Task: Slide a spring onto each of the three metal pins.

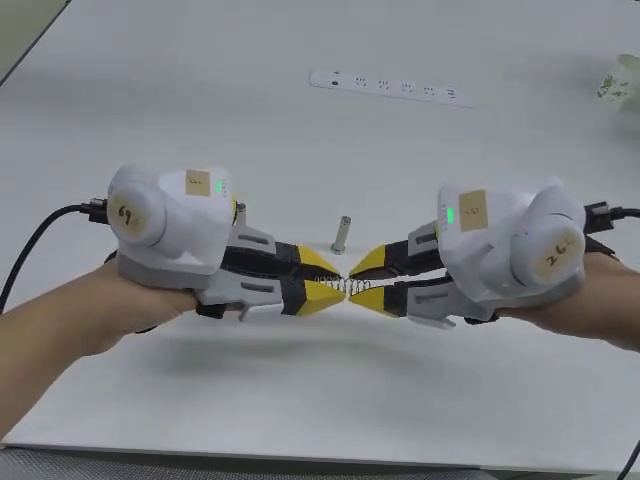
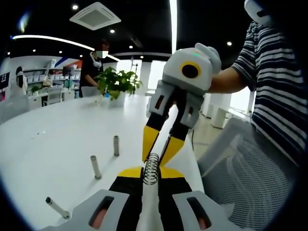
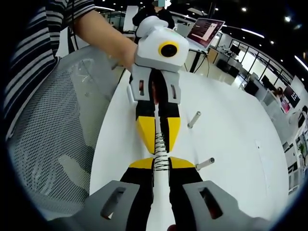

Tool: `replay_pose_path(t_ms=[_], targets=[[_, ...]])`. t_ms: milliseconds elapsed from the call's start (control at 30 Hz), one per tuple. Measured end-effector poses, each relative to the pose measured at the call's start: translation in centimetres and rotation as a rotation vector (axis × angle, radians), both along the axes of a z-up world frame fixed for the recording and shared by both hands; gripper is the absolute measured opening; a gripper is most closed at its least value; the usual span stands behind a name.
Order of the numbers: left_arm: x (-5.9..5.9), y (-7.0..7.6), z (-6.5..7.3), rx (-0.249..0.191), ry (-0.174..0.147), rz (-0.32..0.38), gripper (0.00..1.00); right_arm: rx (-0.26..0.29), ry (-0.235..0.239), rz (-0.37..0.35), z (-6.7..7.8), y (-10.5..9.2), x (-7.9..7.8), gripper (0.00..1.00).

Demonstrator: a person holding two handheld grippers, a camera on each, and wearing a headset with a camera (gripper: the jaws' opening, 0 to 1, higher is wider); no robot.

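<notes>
Jaws of left gripper point(image 1: 336, 283) and right gripper point(image 1: 356, 283) clamp opposite ends of one spring point(image 1: 346, 287), likely realigning it for an upright pin point(image 1: 341, 234).

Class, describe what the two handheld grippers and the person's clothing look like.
Both the left gripper and right gripper have rounded white housings, black bodies, yellow-tipped tongs, yellow stickers, green lights, black cables. The short sleeves are dark-and-white striped.
</notes>
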State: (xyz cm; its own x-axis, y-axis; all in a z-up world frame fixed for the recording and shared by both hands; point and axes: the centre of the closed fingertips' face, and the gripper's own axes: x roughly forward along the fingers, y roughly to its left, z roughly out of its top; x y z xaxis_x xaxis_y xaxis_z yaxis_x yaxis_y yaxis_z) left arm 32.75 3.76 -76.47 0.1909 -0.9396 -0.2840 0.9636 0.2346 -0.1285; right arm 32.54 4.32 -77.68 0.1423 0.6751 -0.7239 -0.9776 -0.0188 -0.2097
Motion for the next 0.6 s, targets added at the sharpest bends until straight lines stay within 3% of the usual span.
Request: replay_pose_path(t_ms=[600], targets=[[-0.4,0.1,0.1,-0.004,0.020,-0.020,0.02,-0.033,0.015,-0.014,-0.9,-1.2,-0.1,0.09]])
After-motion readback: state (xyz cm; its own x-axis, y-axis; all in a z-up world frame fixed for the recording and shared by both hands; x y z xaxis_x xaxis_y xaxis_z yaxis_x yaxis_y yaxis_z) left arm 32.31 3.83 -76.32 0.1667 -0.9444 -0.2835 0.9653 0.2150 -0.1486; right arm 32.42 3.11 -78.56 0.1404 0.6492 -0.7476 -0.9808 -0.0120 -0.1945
